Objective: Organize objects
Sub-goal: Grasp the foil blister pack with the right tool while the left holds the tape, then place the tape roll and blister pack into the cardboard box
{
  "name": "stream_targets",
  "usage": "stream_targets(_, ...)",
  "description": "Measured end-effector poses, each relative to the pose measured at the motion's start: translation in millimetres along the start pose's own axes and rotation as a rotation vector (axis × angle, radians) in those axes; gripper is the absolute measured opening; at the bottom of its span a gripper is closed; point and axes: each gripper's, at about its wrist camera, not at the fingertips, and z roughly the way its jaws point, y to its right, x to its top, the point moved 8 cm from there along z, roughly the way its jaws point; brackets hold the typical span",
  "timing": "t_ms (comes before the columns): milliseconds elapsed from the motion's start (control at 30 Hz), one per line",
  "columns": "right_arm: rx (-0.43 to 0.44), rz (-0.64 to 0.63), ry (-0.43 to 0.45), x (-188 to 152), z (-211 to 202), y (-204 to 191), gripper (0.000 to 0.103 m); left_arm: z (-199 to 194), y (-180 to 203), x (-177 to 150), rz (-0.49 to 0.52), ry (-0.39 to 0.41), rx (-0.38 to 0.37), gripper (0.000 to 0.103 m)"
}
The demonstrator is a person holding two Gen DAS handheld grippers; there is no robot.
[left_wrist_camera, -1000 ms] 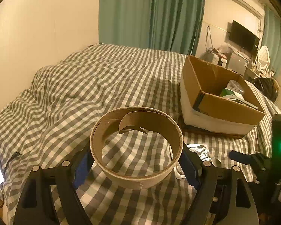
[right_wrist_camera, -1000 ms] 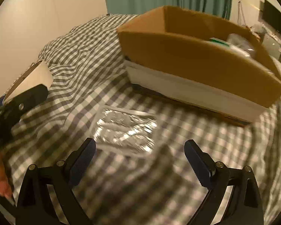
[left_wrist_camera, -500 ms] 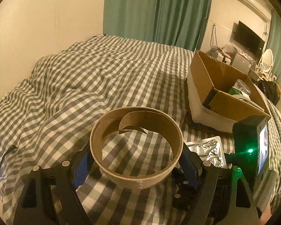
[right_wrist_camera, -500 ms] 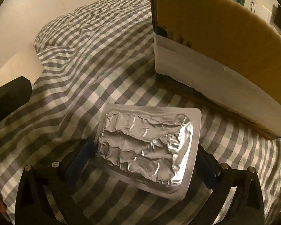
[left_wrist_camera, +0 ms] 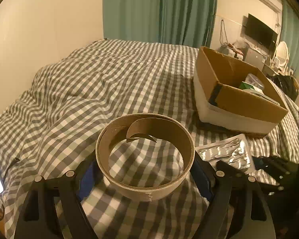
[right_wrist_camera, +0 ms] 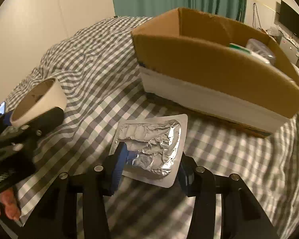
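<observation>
Left wrist view first: your left gripper [left_wrist_camera: 145, 173] is clamped on the tape ring [left_wrist_camera: 145, 157], one blue pad on each side of it. It's a wide cardboard-coloured ring, held lying flat, with a loose curl of liner peeling off the inside. You can see the checked bedspread [left_wrist_camera: 101, 83] right through the hole. Off to the right, the foil pack [left_wrist_camera: 227, 154] shows just beside the ring, with the black fingers of your right gripper [left_wrist_camera: 247, 168] around its near end. Behind that sits the box [left_wrist_camera: 247, 101], open on top, brown cardboard above a white lower band, resting on the bed with a green thing and something clear inside. Can't make out what those are. Teal curtains [left_wrist_camera: 159, 12] and a TV [left_wrist_camera: 261, 31] are in the background.

Right wrist view: your right gripper [right_wrist_camera: 149, 167] has closed on the foil pack [right_wrist_camera: 151, 147], one blue pad against its left edge and the other at its lower right corner. The pack is a crinkled silver blister with a flat rim, and its far end points at the box [right_wrist_camera: 209, 63], close to it but not touching. On the left you can see your left gripper [right_wrist_camera: 29, 127] with the ring [right_wrist_camera: 39, 101] in it, well apart from the box. Fingertips [right_wrist_camera: 8, 209] of your hand peek in at the bottom left corner.
</observation>
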Motion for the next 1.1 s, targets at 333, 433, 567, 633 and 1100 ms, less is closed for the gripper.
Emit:
stream_targets(333,0.021,-0.019,0.111,8.7,-64.6,3.0,0.008,-28.9,27.8,-2.4,0.057,0.027,-0.018,0.085)
stream_targets(433,0.013,-0.026,0.15,13.2,-89.1,6.6,0.008,-40.9,36.1,2.1,0.07,0.049,-0.027,0.085)
stream_targets(567,-0.017,-0.053,0.208,22.1,-126.2,12.8,0.008,-64.1,47.5,22.5,0.085,0.106,-0.04,0.085)
stream_targets(633,-0.029,-0.055,0.244,29.8,-146.9,20.4,0.008,-76.7,55.3,37.1,0.094,0.141,-0.059,0.085)
stream_targets(1100,-0.128,-0.098,0.362,123.4,-198.2,75.3,0.008,-72.8,115.3,143.0,0.139,0.22,-0.183,0.085)
